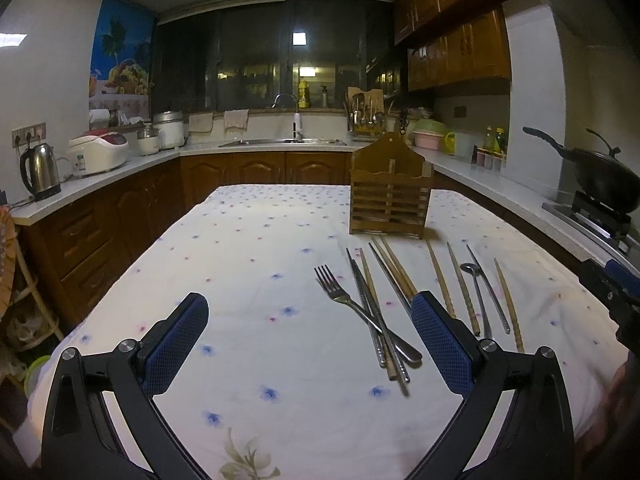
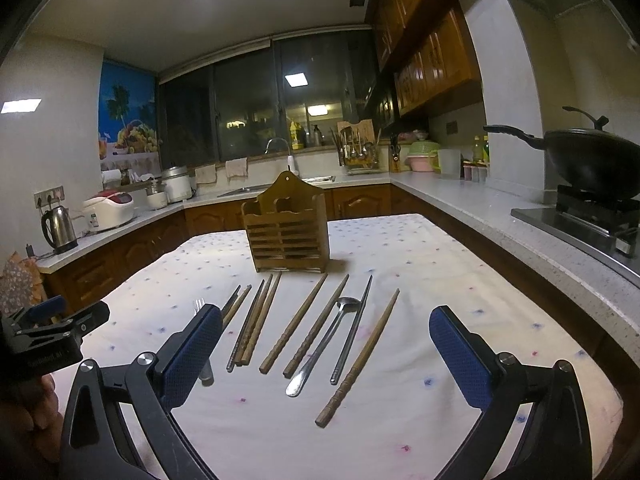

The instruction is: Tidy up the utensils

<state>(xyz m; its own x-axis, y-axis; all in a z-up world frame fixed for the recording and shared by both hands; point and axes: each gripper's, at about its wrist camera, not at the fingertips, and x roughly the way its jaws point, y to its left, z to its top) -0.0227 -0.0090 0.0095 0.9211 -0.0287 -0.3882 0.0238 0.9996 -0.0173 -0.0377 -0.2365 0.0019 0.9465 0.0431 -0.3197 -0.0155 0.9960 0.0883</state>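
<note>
**Both claws spread above a flowered cloth in a dim kitchen**

I hold my left gripper (image 1: 306,334) released, blue pads wide apart, low over a table (image 1: 240,240) covered by a white cloth sprinkled with small blue and pink flowers. My right gripper (image 2: 326,344) is equally released and grasps nothing.

The utensils lie in a loose row at the centre of the right wrist view: a fork (image 1: 352,304) crossing metal and wooden chopsticks (image 1: 380,320), more wooden chopsticks (image 2: 296,322) lying apart, a spoon (image 2: 320,344), and a single wooden chopstick (image 2: 360,356) at the row's right end. Just beyond them, upper centre of the frame, the wooden utensil holder (image 2: 286,234) stands upright on the cloth.

Around the table runs a pale countertop (image 2: 460,196) on brown wooden cabinets. A steel kettle (image 1: 38,170) and a rice cooker (image 1: 100,152) sit at the left of the frame, a sink with faucet (image 1: 286,120) under dark windows at the back, and a black wok (image 2: 592,164) on the stove at the right. A fruit poster (image 1: 122,56) hangs at upper left.
</note>
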